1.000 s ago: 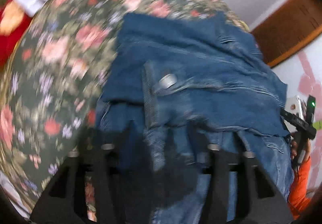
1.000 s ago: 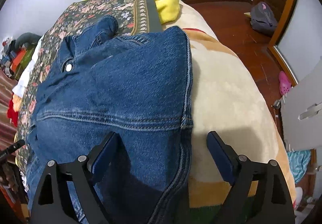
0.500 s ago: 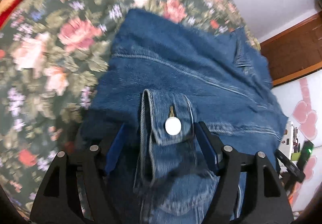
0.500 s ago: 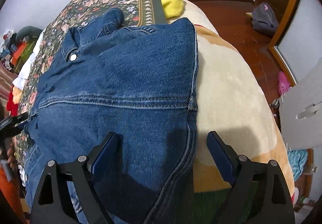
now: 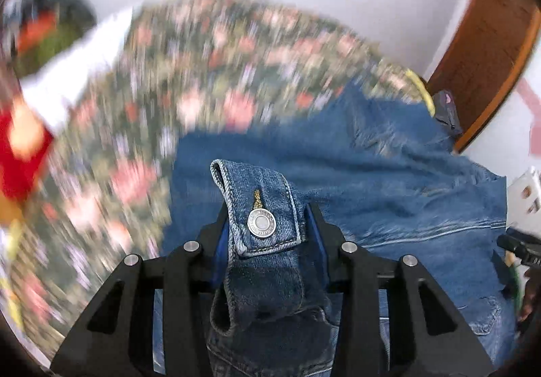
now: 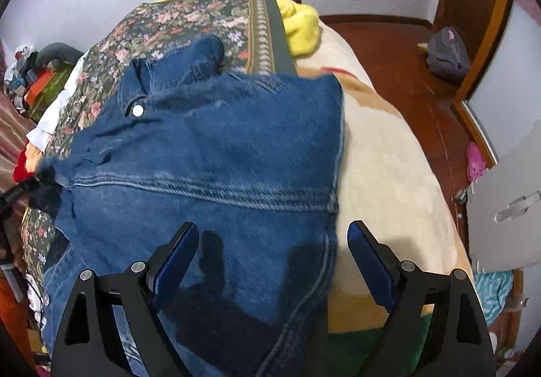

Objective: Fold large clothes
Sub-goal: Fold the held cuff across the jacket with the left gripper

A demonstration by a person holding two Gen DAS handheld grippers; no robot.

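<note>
A blue denim jacket (image 6: 216, 167) lies spread on the bed, partly folded. In the left wrist view my left gripper (image 5: 267, 224) is shut on the jacket's sleeve cuff (image 5: 260, 204), which has a silver button (image 5: 261, 224), and holds it lifted above the rest of the jacket (image 5: 389, 180). In the right wrist view my right gripper (image 6: 272, 241) is open and empty, hovering just above the jacket's near right edge. Another cuff with a silver button (image 6: 137, 110) lies at the jacket's far left.
The bed has a dark floral cover (image 6: 189, 18) on the left and a cream blanket (image 6: 389, 167) on the right. A yellow cloth (image 6: 301, 21) lies at the far end. Clutter (image 6: 37, 79) sits left of the bed. A grey bag (image 6: 448, 53) lies on the wooden floor.
My left gripper has closed on the sleeve cuff and lifted it, swinging fast so the background blurs. The jacket has shifted. My right gripper stays open over the near edge.
</note>
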